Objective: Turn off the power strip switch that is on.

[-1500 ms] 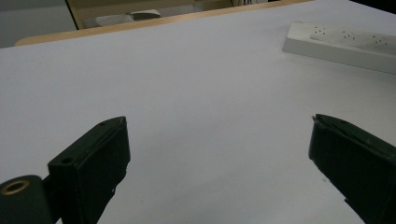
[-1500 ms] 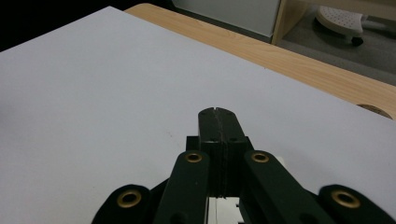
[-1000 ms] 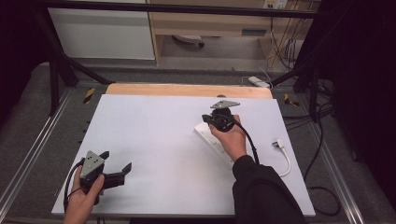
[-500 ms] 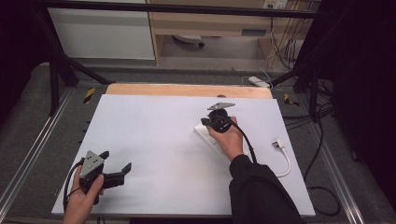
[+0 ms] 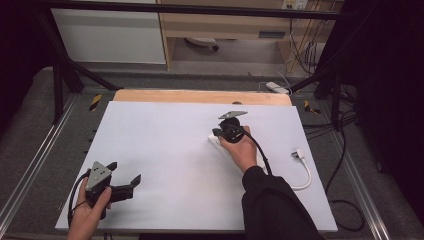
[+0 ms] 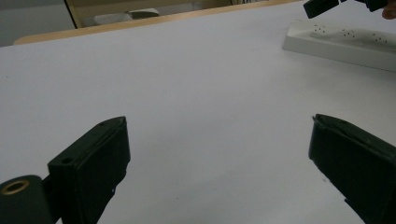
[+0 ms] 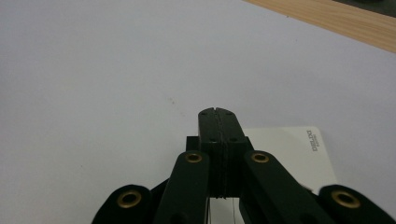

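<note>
Since the earlier frame the right gripper [image 5: 216, 134] has been carried slightly toward the desk's far edge; the left gripper [image 5: 131, 183] has been kept near the near left corner. One power strip [image 5: 216, 142], white and flat with rows of socket holes, is seen right of the desk's [image 5: 160, 130] middle, under the right gripper. Its white cable [image 5: 303, 172] lies toward the right edge. The right jaws are pressed fully together, empty; the left jaws are spread wide, empty.
</note>
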`<move>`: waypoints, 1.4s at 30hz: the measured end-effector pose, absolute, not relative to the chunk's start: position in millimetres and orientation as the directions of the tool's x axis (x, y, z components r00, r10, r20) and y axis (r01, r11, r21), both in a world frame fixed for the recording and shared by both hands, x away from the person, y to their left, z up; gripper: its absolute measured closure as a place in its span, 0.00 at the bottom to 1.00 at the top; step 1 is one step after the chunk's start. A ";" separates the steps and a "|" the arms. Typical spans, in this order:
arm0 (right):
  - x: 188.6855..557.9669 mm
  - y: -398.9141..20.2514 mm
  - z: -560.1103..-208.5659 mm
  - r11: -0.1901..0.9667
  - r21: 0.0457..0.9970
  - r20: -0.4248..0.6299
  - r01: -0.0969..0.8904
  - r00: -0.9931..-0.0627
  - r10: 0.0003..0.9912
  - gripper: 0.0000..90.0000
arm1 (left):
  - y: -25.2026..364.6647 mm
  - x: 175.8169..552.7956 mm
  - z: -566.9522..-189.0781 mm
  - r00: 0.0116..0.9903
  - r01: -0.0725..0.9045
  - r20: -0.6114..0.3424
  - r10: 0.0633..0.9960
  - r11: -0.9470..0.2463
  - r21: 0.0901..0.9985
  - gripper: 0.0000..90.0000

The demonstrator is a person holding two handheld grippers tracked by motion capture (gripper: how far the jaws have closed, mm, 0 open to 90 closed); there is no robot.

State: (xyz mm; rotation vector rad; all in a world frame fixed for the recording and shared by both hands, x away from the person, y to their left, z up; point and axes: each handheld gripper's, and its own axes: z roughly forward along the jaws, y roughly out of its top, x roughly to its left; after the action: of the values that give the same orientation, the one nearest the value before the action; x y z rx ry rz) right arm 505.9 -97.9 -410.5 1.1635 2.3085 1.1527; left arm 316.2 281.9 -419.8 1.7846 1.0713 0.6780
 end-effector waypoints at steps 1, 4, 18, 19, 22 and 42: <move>505.9 -97.4 -411.1 0.349 0.772 0.076 0.531 -0.622 0.779 1.00 | 281.9 316.2 -419.8 0.471 0.378 0.000 0.882 -0.202 0.904 0.06; 505.9 -95.8 -413.4 0.360 0.766 0.070 0.533 -0.625 0.777 1.00 | 282.1 316.3 -419.8 0.471 0.378 0.000 0.882 -0.201 0.904 0.06; 507.1 -93.7 -418.4 0.373 0.753 0.066 0.542 -0.627 0.776 1.00 | 282.4 316.2 -419.8 0.473 0.377 -0.001 0.881 -0.201 0.904 0.06; 507.1 -93.7 -418.4 0.373 0.753 0.066 0.542 -0.627 0.776 1.00 | 282.4 316.2 -419.7 0.472 0.377 -0.001 0.881 -0.201 0.904 0.06; 507.1 -93.1 -419.6 0.373 0.751 0.068 0.545 -0.626 0.777 1.00 | 282.4 316.2 -419.8 0.473 0.377 -0.001 0.881 -0.201 0.904 0.06; 509.1 -93.5 -423.2 0.377 0.742 0.064 0.555 -0.618 0.784 1.00 | 282.1 316.4 -420.0 0.478 0.377 -0.002 0.878 -0.203 0.904 0.06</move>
State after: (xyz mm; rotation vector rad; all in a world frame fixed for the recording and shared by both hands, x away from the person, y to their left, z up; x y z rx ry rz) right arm 509.1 -93.5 -423.2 1.1775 2.3422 1.0875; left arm 316.4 282.1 -420.0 1.7873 1.0634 0.6702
